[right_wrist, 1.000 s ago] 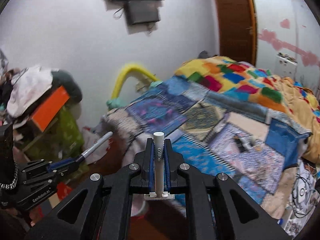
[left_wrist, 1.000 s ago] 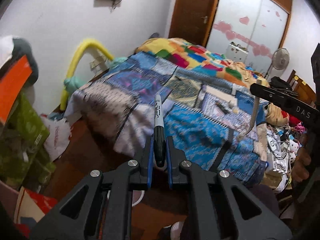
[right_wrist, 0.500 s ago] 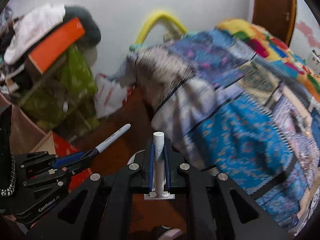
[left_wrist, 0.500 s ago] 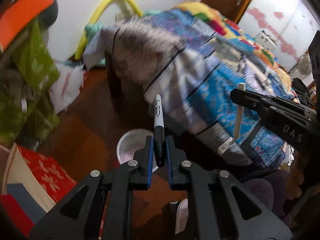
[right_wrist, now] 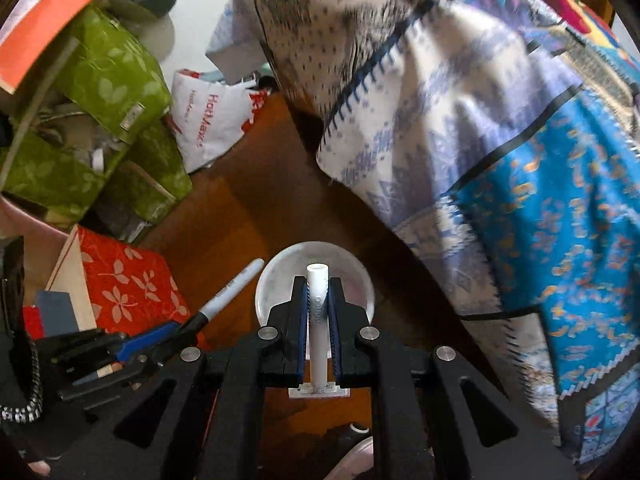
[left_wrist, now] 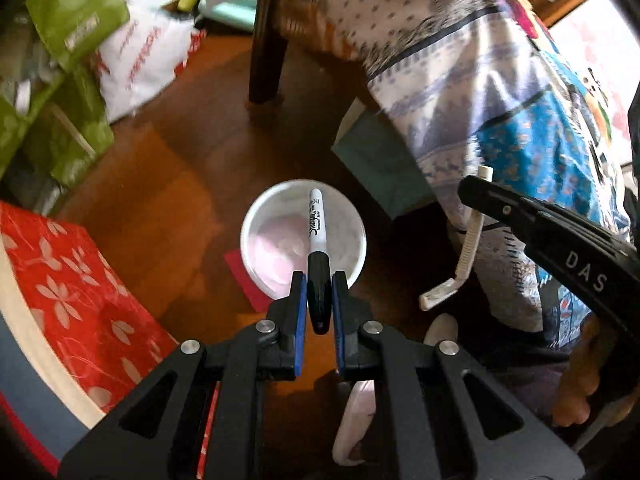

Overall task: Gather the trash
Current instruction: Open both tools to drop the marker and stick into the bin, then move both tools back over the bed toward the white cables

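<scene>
Trash is being carried in both grippers above a small white bin standing on the brown wooden floor.

Nearest in the left wrist view, the left gripper is clamping the black cap of a marker. The marker's long axis is running straight toward twelve o'clock, its white barrel pointing out over the bin's open mouth, so the bin is lying directly ahead of and below this gripper. At three o'clock the right gripper is reaching in from the side with a white plastic razor hanging head-down from it.

In the right wrist view, the right gripper is squeezing the razor's white handle, which is also pointing toward twelve o'clock, its head sitting back at six o'clock between the arms. The bin is showing just behind the handle tip, again straight ahead and below. At nine o'clock the left gripper is holding the marker slanted toward the bin's rim.

Both grippers are aiming steeply down at the bin; neither looks clearly nearer, so either item could probably drop in once its jaws let go.

Farther out, a patterned bedspread is draping off a bed from one to four o'clock. Green bags and a red floral box are crowding the side from eight to eleven o'clock.
</scene>
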Available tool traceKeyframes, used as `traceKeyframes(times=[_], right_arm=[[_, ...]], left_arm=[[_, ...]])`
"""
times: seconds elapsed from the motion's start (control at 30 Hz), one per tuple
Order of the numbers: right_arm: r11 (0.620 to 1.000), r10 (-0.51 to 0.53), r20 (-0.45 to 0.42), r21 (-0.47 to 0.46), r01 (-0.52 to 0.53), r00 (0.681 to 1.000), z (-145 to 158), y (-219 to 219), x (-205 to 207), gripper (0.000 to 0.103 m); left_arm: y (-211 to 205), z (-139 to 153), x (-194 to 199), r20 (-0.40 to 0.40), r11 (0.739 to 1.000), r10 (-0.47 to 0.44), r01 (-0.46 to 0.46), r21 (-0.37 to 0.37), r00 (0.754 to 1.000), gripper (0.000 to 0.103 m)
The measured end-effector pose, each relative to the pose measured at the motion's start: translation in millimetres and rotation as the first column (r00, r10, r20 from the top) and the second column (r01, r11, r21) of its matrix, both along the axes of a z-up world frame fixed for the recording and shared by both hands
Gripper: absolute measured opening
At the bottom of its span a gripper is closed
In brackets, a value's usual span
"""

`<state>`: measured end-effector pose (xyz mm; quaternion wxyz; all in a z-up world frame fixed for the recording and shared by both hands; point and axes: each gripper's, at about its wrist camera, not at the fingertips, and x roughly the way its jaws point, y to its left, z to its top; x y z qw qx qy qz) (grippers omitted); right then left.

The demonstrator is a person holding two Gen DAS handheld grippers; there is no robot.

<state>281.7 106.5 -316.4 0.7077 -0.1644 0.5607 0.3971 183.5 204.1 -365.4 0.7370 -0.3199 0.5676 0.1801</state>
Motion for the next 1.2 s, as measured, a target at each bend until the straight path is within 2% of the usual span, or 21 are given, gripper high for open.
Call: traceKeyframes(times=[0.23, 0.3, 0.33, 0.4, 0.5, 0.83, 1.2], right_arm=[[1.000, 0.005, -0.100, 0.002, -0.004, 0.995, -19.8, 12.1, 9.6, 0.009], [1.000, 0.012, -0.133, -0.005, -0.013, 0.991, -24.1, 14.7, 10.6, 0.011], [1.000, 0.015, -0.139, -0.011, -0.017, 0.990, -25.9, 15.4, 10.2, 0.012], [0.999, 0.022, -0.144, -0.034, -0.027, 0.989, -28.9, 15.7, 7.7, 0.024], [0.998, 0.035, -0.160, -0.038, -0.041, 0.986, -30.7, 13.3, 3.3, 0.030], [0.998, 0.059, -0.091, -0.014, -0.060, 0.994, 1.5, -14.5, -5.1, 0.031], [0.993, 0.012, 0.081, 0.119, -0.022, 0.997, 81.7, -64.6, -13.5, 0.031]], left_arm=[[4.9, -23.4, 15.9, -0.038, 0.999, 0.012, -0.014, -0.048, 0.999, 0.011], [7.5, -27.5, 18.2, -0.061, 0.998, 0.018, -0.021, -0.058, 0.998, 0.021], [8.5, -28.5, 18.5, -0.069, 0.998, 0.020, -0.024, -0.057, 0.997, 0.023], [8.9, -27.5, 17.9, -0.075, 0.999, 0.023, -0.027, -0.040, 0.997, 0.024], [7.8, -21.0, 14.9, -0.069, 0.999, 0.018, -0.020, -0.028, 0.997, 0.024], [-4.2, 24.9, 3.6, -0.007, 0.998, -0.001, 0.002, 0.062, 1.000, 0.024], [-37.0, 112.5, -9.6, 0.132, 0.981, -0.043, 0.017, 0.193, 0.990, 0.024]])
